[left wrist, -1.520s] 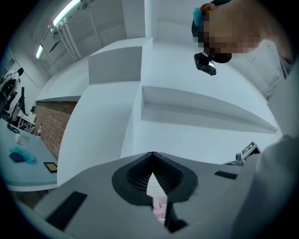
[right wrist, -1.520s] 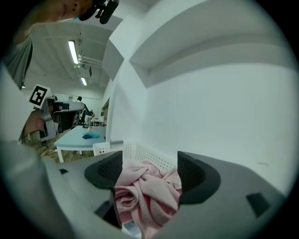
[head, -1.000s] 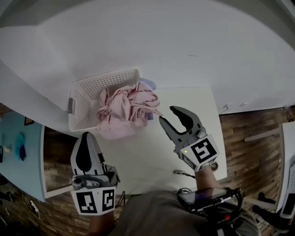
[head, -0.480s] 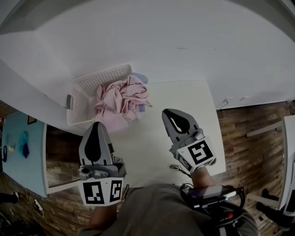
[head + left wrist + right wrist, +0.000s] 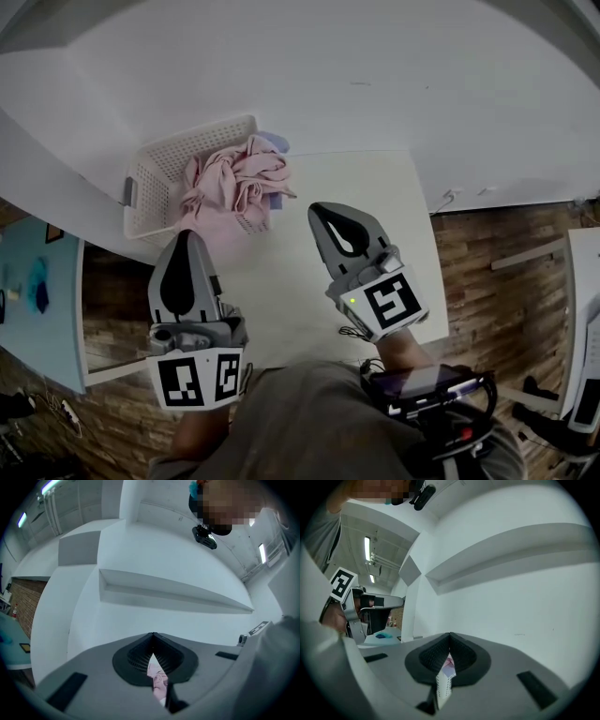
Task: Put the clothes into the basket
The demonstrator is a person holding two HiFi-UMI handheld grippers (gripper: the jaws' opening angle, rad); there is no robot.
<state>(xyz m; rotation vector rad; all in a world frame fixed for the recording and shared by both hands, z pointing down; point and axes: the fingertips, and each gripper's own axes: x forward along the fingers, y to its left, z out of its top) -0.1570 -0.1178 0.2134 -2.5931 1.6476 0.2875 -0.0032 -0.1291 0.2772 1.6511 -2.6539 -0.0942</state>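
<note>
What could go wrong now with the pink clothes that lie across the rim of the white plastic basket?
1. The pink clothes drape over the near rim of the white plastic lattice basket, and part hangs outside it; the pile may slide out onto the white table.
2. The basket seems to stand at the table's left edge, so a push on the clothes could shove it off.

Pink clothes and a blue cloth fill the white lattice basket on the white counter, beside brown plank floor; the grey left gripper and right gripper bear black-and-white square markers.
</note>
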